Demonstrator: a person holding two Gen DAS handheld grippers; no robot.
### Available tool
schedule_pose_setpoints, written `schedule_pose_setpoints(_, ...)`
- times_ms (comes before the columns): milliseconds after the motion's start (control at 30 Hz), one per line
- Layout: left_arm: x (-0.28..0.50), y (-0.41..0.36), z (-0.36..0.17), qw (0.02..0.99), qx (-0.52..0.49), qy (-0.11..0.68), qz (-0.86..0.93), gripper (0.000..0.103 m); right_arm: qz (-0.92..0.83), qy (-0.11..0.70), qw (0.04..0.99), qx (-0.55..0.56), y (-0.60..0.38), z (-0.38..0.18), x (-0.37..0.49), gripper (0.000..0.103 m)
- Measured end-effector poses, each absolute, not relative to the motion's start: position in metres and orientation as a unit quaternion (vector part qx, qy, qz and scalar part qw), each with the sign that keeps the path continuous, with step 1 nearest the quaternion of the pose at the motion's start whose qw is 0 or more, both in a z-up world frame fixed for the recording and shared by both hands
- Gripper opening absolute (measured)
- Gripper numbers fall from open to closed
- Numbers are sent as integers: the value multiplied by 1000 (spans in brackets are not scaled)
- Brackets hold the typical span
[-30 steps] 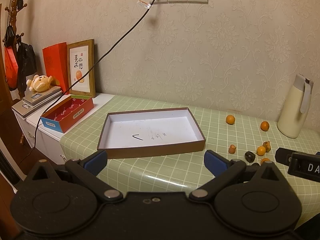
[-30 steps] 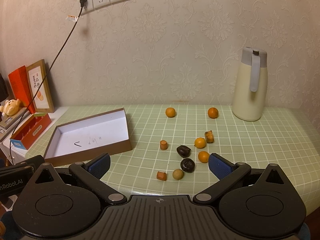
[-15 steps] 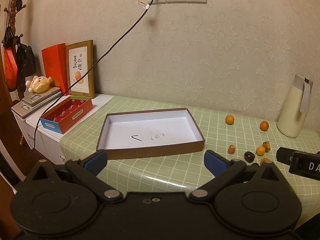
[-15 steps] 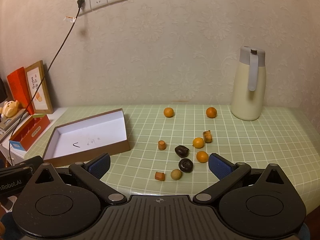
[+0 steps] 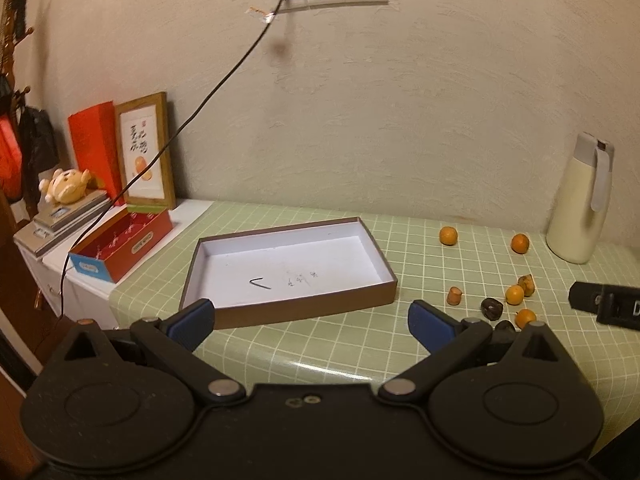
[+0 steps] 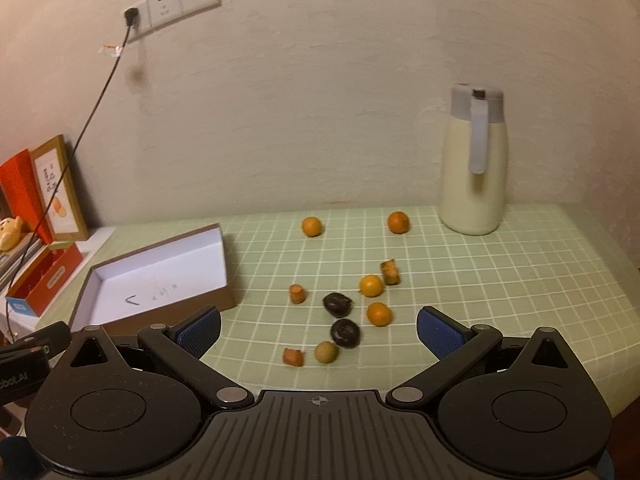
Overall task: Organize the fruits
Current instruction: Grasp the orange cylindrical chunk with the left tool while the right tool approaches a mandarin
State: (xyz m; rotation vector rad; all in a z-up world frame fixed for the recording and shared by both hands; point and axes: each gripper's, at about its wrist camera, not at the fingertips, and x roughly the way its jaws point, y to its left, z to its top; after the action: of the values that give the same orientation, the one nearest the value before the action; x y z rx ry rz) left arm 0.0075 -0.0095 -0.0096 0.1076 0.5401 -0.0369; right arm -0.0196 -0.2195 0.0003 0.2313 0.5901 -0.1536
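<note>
Plainly nothing is gathered yet: ahead of the left gripper (image 5: pixel 312 318) lies the empty brown box (image 5: pixel 288 268), and the fruits sit scattered on the green checked tablecloth (image 6: pixel 500 280) ahead of the right gripper (image 6: pixel 318 330), near a cream flask (image 6: pixel 474 168). Both grippers hang low at the table's near edge, level, fingers spread wide, holding nothing. My worry: the round oranges (image 6: pixel 379 314) could roll off if nudged, and the soft dark pieces (image 6: pixel 345 333) might squash under a hard pinch.
</note>
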Motion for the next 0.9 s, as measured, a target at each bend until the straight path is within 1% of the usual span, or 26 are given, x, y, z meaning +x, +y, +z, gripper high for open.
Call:
schedule_pose_setpoints(267,10,-36,-28,959,98,255,-70,97,-101,277,947,129,-259,-16,-24,103)
schedule_pose_setpoints(500,11,-67,-54,954,145,233,-122,96,-119,269,950,107,-285,-41,-28,103)
schedule_pose_setpoints(700,22,-91,-80,941,170,240,-165,87,-117,261,949,131,-309,-60,-31,103)
schedule_pose_setpoints(800,29,-100,-93,935,176,249,-181,79,-117,266,948,131,-315,-68,-28,103)
schedule_pose_setpoints(900,36,-106,-105,929,177,260,-194,76,-112,273,946,134,-320,-75,-21,103)
